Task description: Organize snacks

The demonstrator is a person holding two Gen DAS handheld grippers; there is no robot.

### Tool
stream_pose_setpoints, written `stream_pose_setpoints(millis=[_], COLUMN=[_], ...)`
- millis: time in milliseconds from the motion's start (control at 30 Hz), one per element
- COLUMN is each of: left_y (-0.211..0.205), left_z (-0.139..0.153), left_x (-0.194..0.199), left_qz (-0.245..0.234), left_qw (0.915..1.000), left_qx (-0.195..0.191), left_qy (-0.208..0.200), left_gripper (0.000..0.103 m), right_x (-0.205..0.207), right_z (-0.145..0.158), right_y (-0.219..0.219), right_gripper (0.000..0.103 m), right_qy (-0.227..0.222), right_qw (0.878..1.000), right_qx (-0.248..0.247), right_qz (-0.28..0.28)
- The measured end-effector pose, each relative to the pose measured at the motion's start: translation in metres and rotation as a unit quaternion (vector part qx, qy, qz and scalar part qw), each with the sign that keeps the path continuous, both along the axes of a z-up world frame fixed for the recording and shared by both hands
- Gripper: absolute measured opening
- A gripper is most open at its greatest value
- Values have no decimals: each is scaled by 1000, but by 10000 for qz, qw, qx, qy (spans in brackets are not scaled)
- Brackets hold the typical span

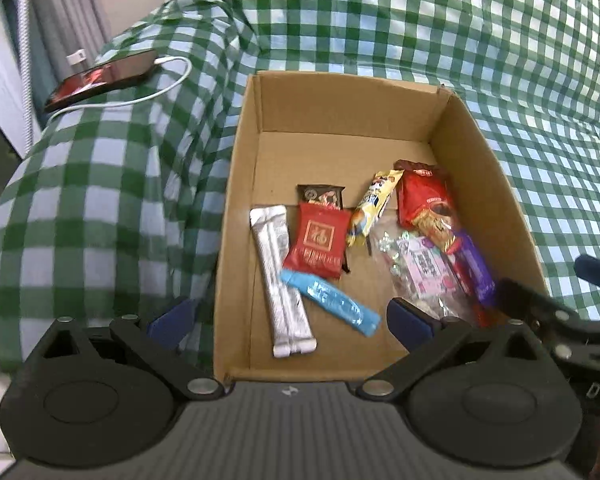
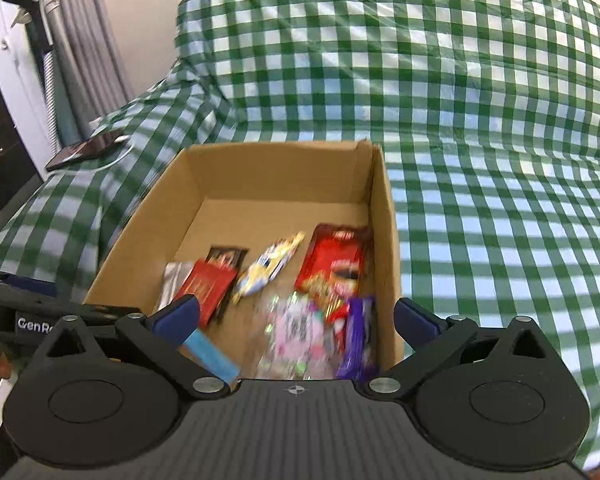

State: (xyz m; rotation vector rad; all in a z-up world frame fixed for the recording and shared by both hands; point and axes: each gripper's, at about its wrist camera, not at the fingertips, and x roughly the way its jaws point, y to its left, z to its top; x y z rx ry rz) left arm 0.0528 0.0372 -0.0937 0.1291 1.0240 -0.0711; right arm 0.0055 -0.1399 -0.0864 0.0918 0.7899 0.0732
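Snacks lie gathered in an open cardboard box (image 1: 484,168) on a surface draped in green-checked cloth (image 1: 100,184), with a phone (image 1: 100,80) charging at its far left. We hold our left claw (image 1: 288,322) over the box's near edge, jaws spread wide and gripping nothing; our right claw (image 2: 296,320) hovers just beside it, equally wide and empty, its view blurred. Along the left wall lies a silver stick pack (image 1: 280,280), its long axis running away from us, with a blue sachet (image 1: 330,304) touching its near end and angled to the right. A red packet (image 1: 318,242), a yellow wrapper (image 1: 370,210), a larger red bag (image 1: 426,204), a pink-labelled clear bag (image 1: 424,270) and a purple bar (image 1: 474,270) fill the middle and right. We judge the silver and blue pieces nearer our left claw, directly ahead and below, the purple bar nearer our right.
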Motion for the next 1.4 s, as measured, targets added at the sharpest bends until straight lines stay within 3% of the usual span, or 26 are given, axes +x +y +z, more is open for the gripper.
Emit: stream_pose_setpoints(millis=[333, 533, 667, 833, 967, 1167, 1400], left_y=[3, 1, 4, 9, 8, 13, 14], left_z=[19, 21, 24, 31, 34, 42, 42], left_x=[-37, -52, -67, -81, -92, -98, -99], left_qz=[32, 166, 242, 281, 312, 185, 282], left_qw=[9999, 9994, 9985, 9988, 9965, 9983, 9982], left_qx=[-114, 305, 461, 262, 523, 151, 174], left_qy=[-121, -6, -182, -304, -580, -523, -500], left_gripper=[103, 103, 103, 103, 103, 103, 103], right_x=[-51, -73, -86, -100, -108, -114, -115], right_z=[15, 23, 28, 31, 32, 34, 35], right_y=[16, 20, 23, 26, 27, 28, 30], right_gripper=[103, 103, 103, 103, 103, 103, 103], right_qy=[-205, -346, -443, -481, -502, -546, -567], right_qw=[9993, 9978, 9972, 9967, 9963, 9963, 9961], right_qx=[-300, -525, -568, -643, -670, -630, -662], right_qz=[-75, -202, -223, -154, -172, -196, -153])
